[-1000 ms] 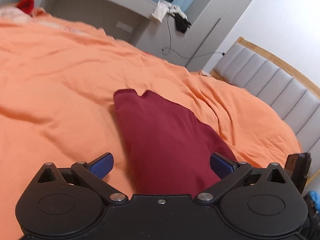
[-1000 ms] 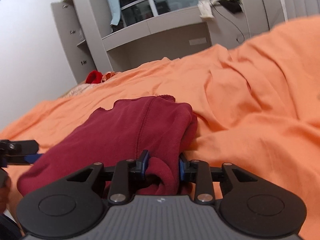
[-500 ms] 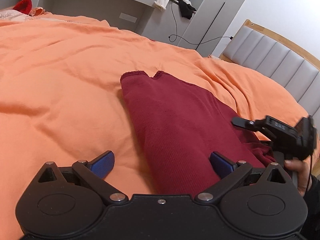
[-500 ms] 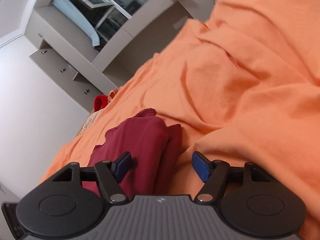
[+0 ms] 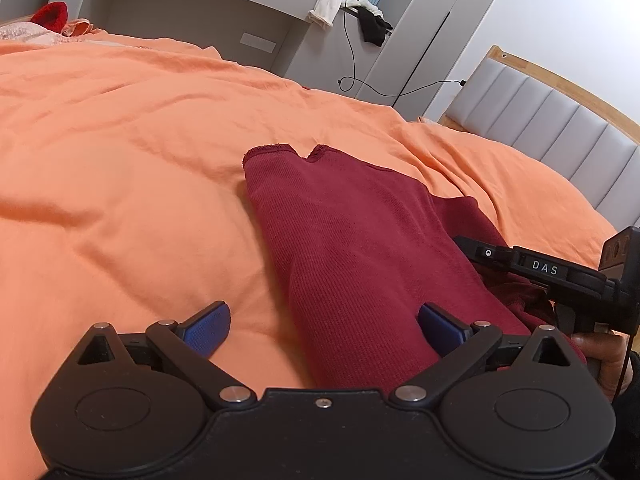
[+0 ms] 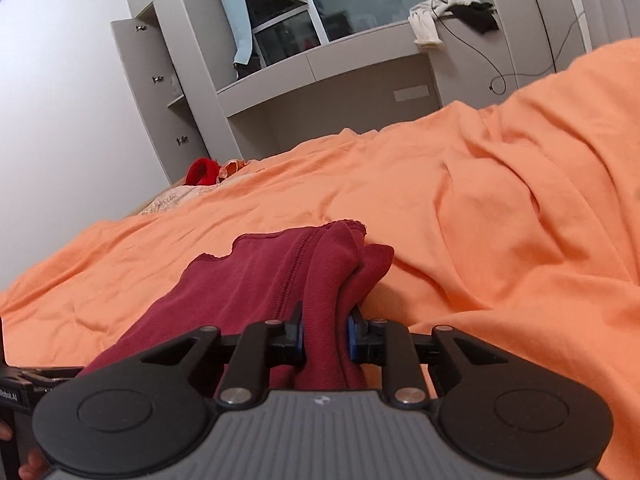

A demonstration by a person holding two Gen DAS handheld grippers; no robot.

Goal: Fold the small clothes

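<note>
A dark red knit garment (image 5: 352, 240) lies folded lengthwise on the orange bedspread (image 5: 120, 184). My left gripper (image 5: 324, 330) stands open over its near end, one blue pad on the bedspread and the other on the cloth. In the right wrist view the same red garment (image 6: 256, 280) runs away from me, and my right gripper (image 6: 325, 334) is closing with its blue pads pressing a bunched fold of its right edge. The right gripper (image 5: 560, 276) also shows at the right of the left wrist view, held by a hand (image 5: 604, 356).
A grey built-in desk and cabinets (image 6: 320, 92) stand beyond the bed, with white and black clothes (image 5: 352, 8) and a cable on them. A red item (image 6: 202, 172) lies at the bed's far end. A padded headboard (image 5: 552, 120) rises at the right.
My right gripper opened wide, shifted along the garment's right edge, then closed on a fold of the red cloth. The left gripper stayed open over the garment's near end.
</note>
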